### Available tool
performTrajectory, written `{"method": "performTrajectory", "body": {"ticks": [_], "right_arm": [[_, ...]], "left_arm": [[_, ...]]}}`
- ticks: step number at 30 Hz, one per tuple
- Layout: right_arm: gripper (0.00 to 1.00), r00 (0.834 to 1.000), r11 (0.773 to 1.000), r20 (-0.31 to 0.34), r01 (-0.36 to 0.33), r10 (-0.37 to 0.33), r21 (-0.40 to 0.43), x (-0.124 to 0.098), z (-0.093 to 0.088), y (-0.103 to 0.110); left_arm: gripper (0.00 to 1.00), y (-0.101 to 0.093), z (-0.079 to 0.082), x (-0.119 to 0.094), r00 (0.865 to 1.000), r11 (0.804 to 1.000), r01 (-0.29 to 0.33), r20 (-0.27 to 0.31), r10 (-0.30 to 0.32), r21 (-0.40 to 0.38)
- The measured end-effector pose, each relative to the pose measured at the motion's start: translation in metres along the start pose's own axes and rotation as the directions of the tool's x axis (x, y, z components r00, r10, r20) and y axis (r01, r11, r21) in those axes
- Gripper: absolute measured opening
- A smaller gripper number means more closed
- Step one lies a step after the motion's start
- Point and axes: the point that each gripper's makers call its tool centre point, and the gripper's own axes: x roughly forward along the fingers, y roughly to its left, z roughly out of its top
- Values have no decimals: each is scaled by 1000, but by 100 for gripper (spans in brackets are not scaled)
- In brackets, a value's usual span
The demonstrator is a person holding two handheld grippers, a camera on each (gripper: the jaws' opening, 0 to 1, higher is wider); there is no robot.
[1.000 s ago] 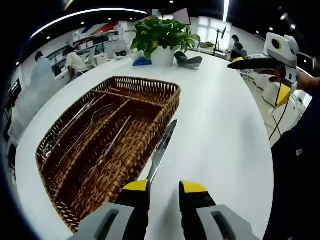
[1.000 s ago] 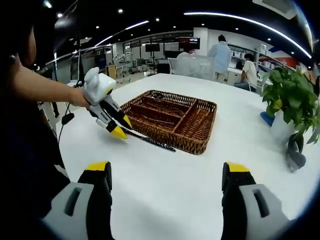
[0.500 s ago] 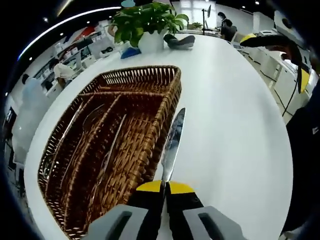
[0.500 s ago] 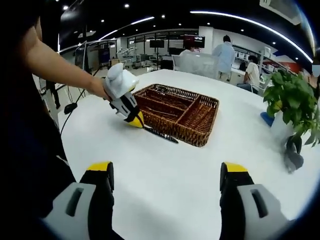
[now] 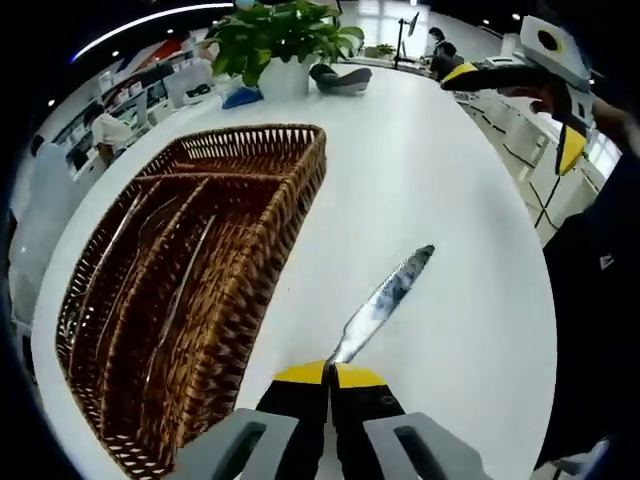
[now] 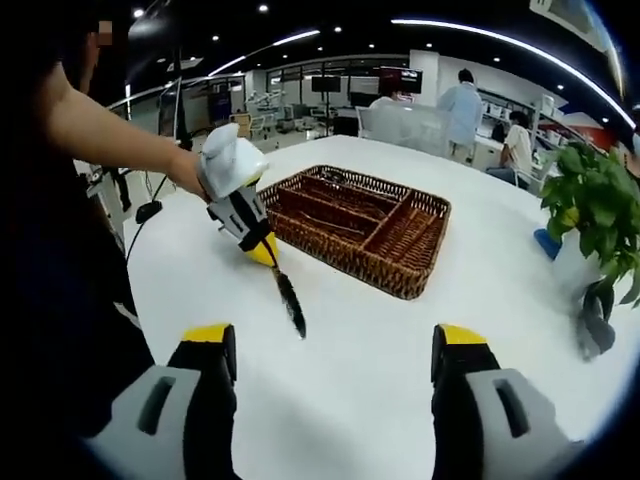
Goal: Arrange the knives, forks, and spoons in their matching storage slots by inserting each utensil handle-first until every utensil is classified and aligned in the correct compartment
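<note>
The left gripper (image 5: 329, 374) clamps a knife (image 5: 385, 300) by its handle, blade apparently just above the white table (image 5: 460, 230) beside the wicker tray (image 5: 250, 260). The right gripper (image 6: 333, 350) hangs open.

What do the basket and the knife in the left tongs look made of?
The basket looks like woven wicker or rattan: brown, matte interlaced strands on rim and dividers. The knife, held in the left tongs, looks like polished metal, likely stainless steel: its blade is silvery and reflective. In the right gripper view it reads dark.

White table (image 5: 440, 190) with wicker tray (image 5: 190, 290), plant pot (image 5: 268, 75)
</note>
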Motion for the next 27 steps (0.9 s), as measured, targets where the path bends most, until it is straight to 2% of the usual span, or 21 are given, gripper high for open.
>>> {"method": "performTrajectory", "body": {"ticks": [2,4,8,12,15,18,19,21,24,25,27], "right_arm": [[76,1000,1000,-18,-19,19,-17,7,-2,2],[73,996,998,-71,-63,61,-18,12,-10,10],[74,989,994,-103,-106,103,-26,28,-15,26],[73,986,991,-116,-125,119,-38,37,-20,44],[71,982,990,-126,-142,141,-3,48,-24,64],[70,978,989,-151,-147,141,-26,64,-30,89],[69,978,988,-155,-149,142,-34,66,-31,92],[67,969,983,-191,-172,157,-67,79,-38,106],[67,967,980,-189,-187,172,-66,86,-39,113],[67,973,981,-176,-166,146,-101,91,-40,110],[63,970,980,-192,-171,150,-100,97,-47,108]], "left_arm": [[0,-10,-3,-1,1000,1000,-1,-3,1,4],[0,-19,-5,-3,1000,1000,-9,-4,9,-19],[0,-30,-8,-4,999,999,-44,3,44,-6],[0,-31,-8,-5,998,997,-61,30,62,-50],[0,-31,-7,-5,997,995,-67,38,70,-73],[0,-31,-7,-5,997,995,-70,34,73,-72],[0,-32,-7,-5,997,995,-72,33,74,-72],[0,-32,-7,-5,996,994,-76,32,78,-74],[0,-31,-7,-5,996,994,-77,30,80,-77],[0,-32,-6,-4,997,994,-76,26,78,-75],[0,-31,-6,-4,997,994,-73,17,75,-87]]}}
